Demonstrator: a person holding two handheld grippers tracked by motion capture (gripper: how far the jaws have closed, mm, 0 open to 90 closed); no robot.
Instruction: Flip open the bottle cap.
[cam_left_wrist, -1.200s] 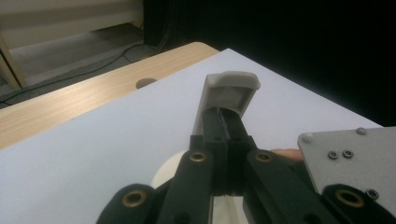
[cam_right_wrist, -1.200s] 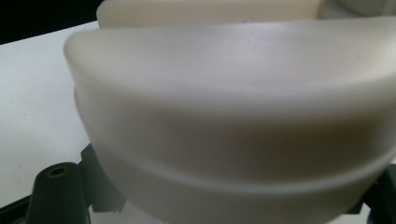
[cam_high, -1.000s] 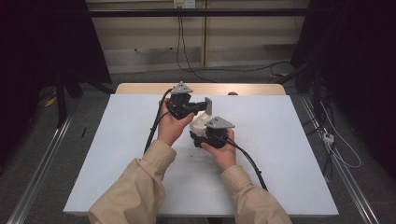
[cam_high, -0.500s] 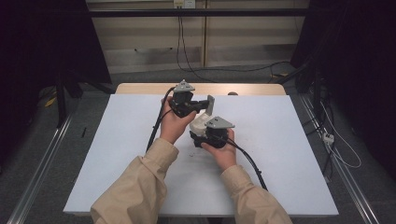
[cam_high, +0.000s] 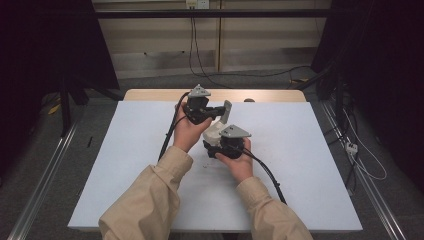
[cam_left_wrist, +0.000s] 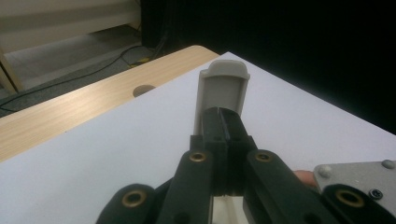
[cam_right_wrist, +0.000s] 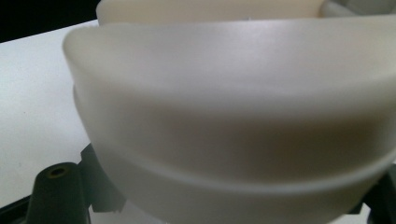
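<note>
Left tool (cam_left_wrist: 224, 122) pinches the grey flap (cam_left_wrist: 221, 91); right tool (cam_high: 216, 146) apparently clamps the white body (cam_right_wrist: 233, 116), blocking its view.

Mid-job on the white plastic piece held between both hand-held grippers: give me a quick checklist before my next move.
1. Left hand-held gripper shut on the grey flap: ok.
2. Right hand-held gripper on the white body: ok, it sits between the jaws.
3. How firm the right grip is: cannot tell, pads hidden.
4. White table free around the hands: ok.
5. Cables clear of the piece: ok.
</note>
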